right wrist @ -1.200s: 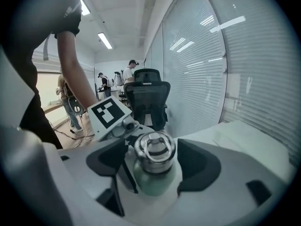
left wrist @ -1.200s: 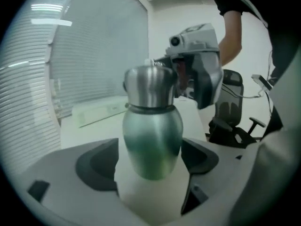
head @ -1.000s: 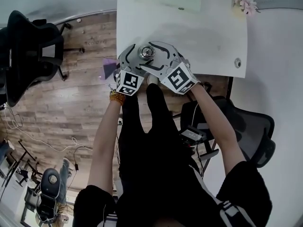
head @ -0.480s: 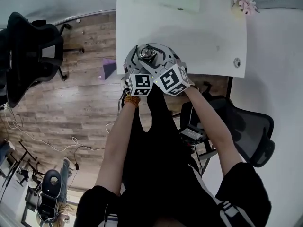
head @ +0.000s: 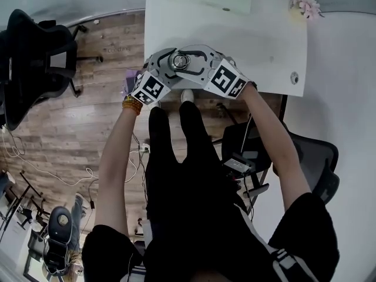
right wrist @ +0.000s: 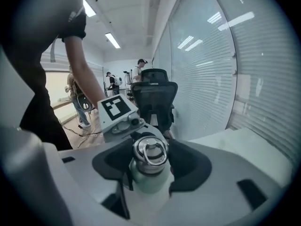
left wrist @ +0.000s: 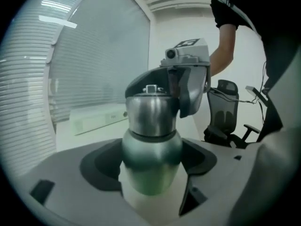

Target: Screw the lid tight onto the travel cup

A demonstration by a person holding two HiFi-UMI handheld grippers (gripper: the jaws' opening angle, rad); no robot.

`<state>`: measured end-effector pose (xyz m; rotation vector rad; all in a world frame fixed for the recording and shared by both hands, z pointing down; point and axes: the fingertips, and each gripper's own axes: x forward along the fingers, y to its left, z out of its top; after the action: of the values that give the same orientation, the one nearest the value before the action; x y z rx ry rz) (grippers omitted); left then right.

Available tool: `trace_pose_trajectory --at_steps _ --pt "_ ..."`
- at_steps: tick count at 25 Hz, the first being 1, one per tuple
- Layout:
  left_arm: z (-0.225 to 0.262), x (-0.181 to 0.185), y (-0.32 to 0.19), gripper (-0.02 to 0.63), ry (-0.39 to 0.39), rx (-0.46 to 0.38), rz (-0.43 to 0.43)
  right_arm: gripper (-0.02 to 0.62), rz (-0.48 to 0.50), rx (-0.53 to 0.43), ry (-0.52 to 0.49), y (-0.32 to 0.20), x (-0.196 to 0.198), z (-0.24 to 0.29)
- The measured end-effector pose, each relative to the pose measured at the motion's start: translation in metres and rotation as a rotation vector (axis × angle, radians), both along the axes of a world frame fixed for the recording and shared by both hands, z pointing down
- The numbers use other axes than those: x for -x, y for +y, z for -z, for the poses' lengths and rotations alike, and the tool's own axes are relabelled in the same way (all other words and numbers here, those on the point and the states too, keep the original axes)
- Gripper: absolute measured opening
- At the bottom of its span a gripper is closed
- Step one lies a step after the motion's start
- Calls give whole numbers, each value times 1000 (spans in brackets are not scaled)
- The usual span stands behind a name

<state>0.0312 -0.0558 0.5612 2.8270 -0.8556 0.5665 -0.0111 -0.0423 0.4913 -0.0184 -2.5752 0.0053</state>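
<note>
2 bare forearms, 1 bead bracelet on my left wrist. 2 grippers, each with 1 marker cube, meeting tip to tip over the near edge of the white surface.

Left gripper: its fingers have just been closing and now stand wide, clamped on the green body of the 1 travel cup. Right gripper: its fingers have also just been closing, about half apart, pads pressed on the 1 steel lid. The lid sits on top of the cup with 1 ring handle lying flat on it.

The cup is upright between both grippers. Its base is cut off in both gripper views and covered by the grippers from the head view, so I can't tell if it rests on the surface.

Farther on the surface: 1 small round metal item, too small to identify, and 1 pink flower cluster at the far right corner.

On the wood floor I count 3 office chairs: 1 at left, 1 at right, 1 at lower left, partly cut off. In the right gripper view, a few people stand far back, tiny and unclear.
</note>
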Motion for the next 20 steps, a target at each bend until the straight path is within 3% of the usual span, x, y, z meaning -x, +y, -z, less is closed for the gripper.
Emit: trace_pose_trajectory --at_steps 2,4,6,10,12,14,17,20 --pt "-1 -3 1 373 -37 1 -52 248 -8 -25 -2 2 -2 0" --pt "-4 1 3 381 -86 -5 -33 354 -38 -7 -3 7 -4 2" --pt "-5 11 4 396 -101 1 68 353 -95 -16 30 9 -4 6" --pt "-2 17 3 396 -55 35 373 347 -273 5 162 -6 3 4" --pt "1 15 -1 368 -35 53 488 267 -296 18 210 -10 9 1" --pt "1 14 -4 367 -25 61 543 250 -276 0 235 -10 11 -2" --pt "0 11 -3 365 -25 34 487 250 -196 -31 239 -5 8 -4" --pt "-1 9 -3 365 -17 21 340 247 -76 -92 253 -3 7 -7"
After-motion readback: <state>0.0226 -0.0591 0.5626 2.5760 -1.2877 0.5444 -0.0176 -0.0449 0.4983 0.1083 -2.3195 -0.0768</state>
